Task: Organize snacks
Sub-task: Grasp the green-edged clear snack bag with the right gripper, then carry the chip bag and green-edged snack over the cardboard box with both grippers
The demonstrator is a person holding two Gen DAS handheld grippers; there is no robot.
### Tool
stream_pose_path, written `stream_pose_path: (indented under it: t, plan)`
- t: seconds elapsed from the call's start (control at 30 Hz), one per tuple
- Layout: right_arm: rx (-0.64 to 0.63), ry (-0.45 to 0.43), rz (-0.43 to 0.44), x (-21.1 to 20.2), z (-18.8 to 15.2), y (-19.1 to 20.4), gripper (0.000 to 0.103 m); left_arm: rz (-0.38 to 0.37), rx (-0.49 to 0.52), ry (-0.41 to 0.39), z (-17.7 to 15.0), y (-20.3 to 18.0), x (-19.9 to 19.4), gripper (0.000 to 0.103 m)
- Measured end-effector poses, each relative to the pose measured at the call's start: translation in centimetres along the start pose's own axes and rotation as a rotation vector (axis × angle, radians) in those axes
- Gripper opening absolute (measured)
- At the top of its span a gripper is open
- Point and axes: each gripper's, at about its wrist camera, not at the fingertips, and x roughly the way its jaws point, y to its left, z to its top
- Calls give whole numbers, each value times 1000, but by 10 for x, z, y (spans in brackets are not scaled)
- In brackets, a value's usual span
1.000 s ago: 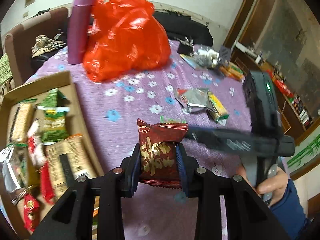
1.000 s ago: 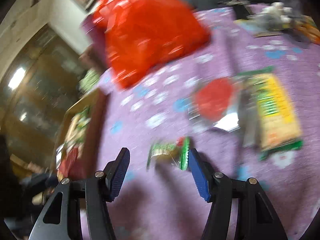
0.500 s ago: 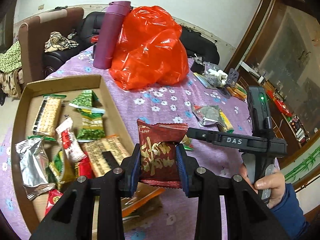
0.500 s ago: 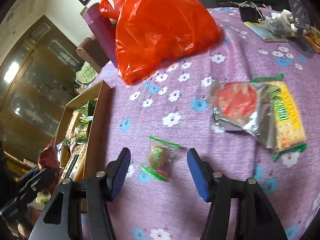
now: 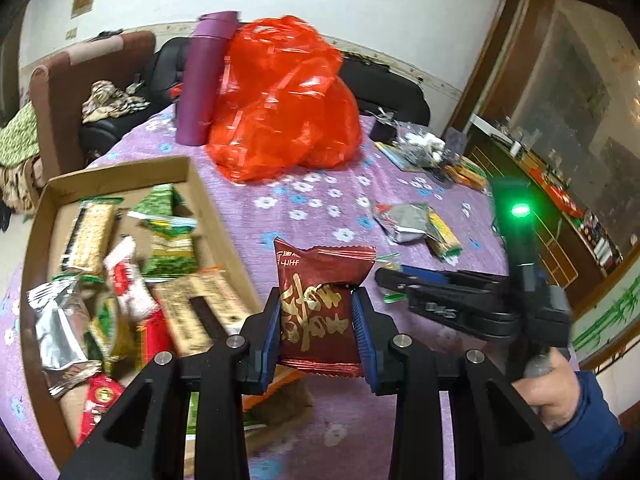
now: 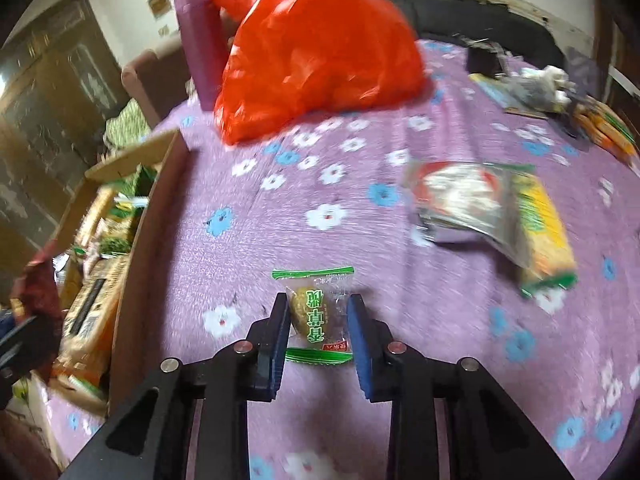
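Your left tool (image 5: pixel 316 320) is clamped on the dark red snack packet (image 5: pixel 318 300), pads pressing its two sides so it stands upright with the crimped top edge free above them. Held that way, it should drop flat once you let go. It hangs just beside the near right wall of the cardboard box (image 5: pixel 216 208), and that box is where the sorted snacks already lie in a loose pile: cracker packs, green sachets, a silver pouch. So the packet looks one short move from its place.

Your right tool (image 6: pixel 318 320) has just been closing, and the small clear candy wrapper with green ends (image 6: pixel 316 312) now sits between its blue pads, which press on both sides. The grip takes the bulge in the middle, not the thin flat ends, which is likely why it holds. Whether the candy is lifted off the purple flowered tabletop (image 6: pixel 280 240) or touches it, you cannot tell from this view.

Two more loose snacks, a silver pouch (image 6: pixel 460 200) and a yellow cracker pack (image 6: pixel 544 232), lie touching each other well to the right, not yet collected. The red plastic bag (image 5: pixel 280 100) and purple bottle (image 5: pixel 204 80) stand at the far side, out of your way
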Motion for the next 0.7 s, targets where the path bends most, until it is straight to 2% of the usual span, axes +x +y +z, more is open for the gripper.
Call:
stream_pose_path:
  t: [0.07,0.2,0.3,0.37,0.53,0.7]
  plan:
    - [30,-39,11,-15,-8,-10,31,-5,24,-9,-3,-13,5,33]
    - [70,-132,-11,-39,-24,-28,31,63,99,-38,-9,-41,14,33]
    - [86,-145,-5,-39,-25,-35,31,101,137,-38,-15,-55,24,33]
    - [86,-159,7,-43,-25,-36,31,152,172,-55,-18,-62,27,33]
    - [20,-219,2,-57,-28,-21,31,226,224,-95,-20,-71,28,33]
    - [12,-232,20,-59,-28,-17,31,293,264,-138,-21,-75,26,33]
